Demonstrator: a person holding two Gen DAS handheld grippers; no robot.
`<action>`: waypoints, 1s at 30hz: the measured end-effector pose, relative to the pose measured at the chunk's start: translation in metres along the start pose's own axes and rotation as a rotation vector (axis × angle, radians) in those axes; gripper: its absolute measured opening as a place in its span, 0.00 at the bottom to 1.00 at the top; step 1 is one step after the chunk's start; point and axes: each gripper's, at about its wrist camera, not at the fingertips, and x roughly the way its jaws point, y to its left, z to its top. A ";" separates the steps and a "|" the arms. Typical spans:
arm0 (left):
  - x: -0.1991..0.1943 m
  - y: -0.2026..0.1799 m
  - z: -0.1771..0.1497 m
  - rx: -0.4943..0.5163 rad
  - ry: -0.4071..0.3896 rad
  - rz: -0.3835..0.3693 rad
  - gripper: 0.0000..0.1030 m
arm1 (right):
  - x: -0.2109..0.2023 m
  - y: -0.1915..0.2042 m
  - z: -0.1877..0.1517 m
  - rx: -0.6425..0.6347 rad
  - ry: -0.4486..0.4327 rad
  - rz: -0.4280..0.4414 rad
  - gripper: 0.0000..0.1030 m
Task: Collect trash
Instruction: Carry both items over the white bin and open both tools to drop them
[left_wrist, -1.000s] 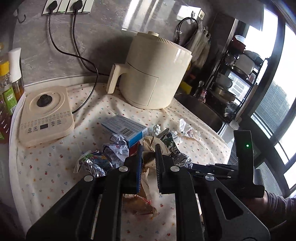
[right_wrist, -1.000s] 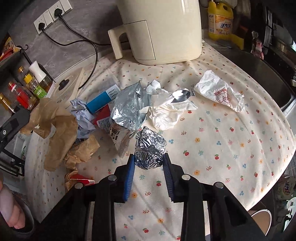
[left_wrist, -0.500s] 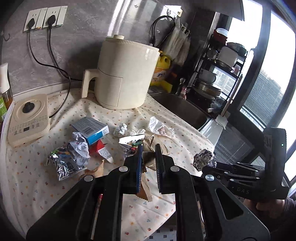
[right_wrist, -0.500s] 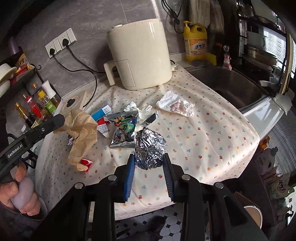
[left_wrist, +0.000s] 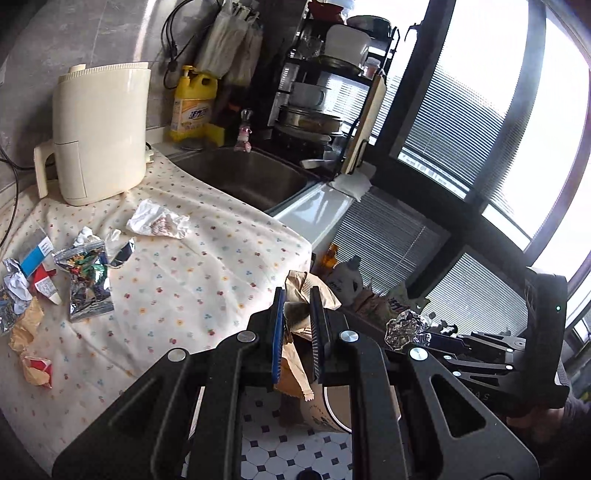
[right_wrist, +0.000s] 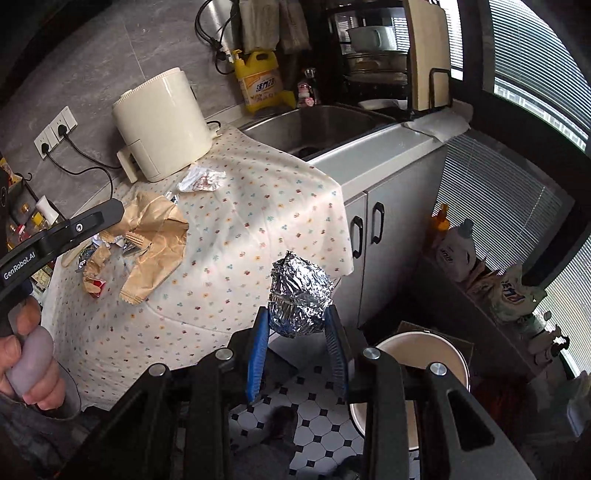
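Observation:
My left gripper (left_wrist: 297, 299) is shut on a crumpled brown paper bag (left_wrist: 291, 362), which hangs past the tablecloth's edge over the floor. The right wrist view shows the same bag (right_wrist: 159, 243) dangling from the left gripper (right_wrist: 120, 212). My right gripper (right_wrist: 296, 310) is shut on a ball of aluminium foil (right_wrist: 299, 295), held just beyond the counter corner. A round cream bin (right_wrist: 424, 341) stands on the tiled floor below and to the right of the foil. More trash lies on the table: a white wrapper (left_wrist: 157, 223), a shiny snack bag (left_wrist: 88, 284) and small scraps (left_wrist: 33, 365).
A cream air fryer (left_wrist: 99, 133) stands at the back of the flowered tablecloth (left_wrist: 207, 266). Beside it are a steel sink (left_wrist: 243, 177), a yellow detergent bottle (left_wrist: 192, 103) and a dish rack (left_wrist: 321, 99). Grey cabinet doors (right_wrist: 373, 236) and bottles (right_wrist: 454, 251) flank the bin.
Both grippers have swung right, off the pile of trash and out past the table's edge, carrying the paper bag and the foil ball. The bin has come into view.

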 end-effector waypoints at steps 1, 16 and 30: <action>0.005 -0.009 -0.002 0.004 0.010 -0.015 0.13 | -0.002 -0.011 -0.004 0.014 0.004 -0.012 0.30; 0.109 -0.126 -0.053 0.146 0.211 -0.214 0.13 | -0.033 -0.163 -0.098 0.248 0.052 -0.320 0.87; 0.175 -0.200 -0.088 0.273 0.344 -0.305 0.15 | -0.096 -0.198 -0.159 0.431 0.028 -0.445 0.91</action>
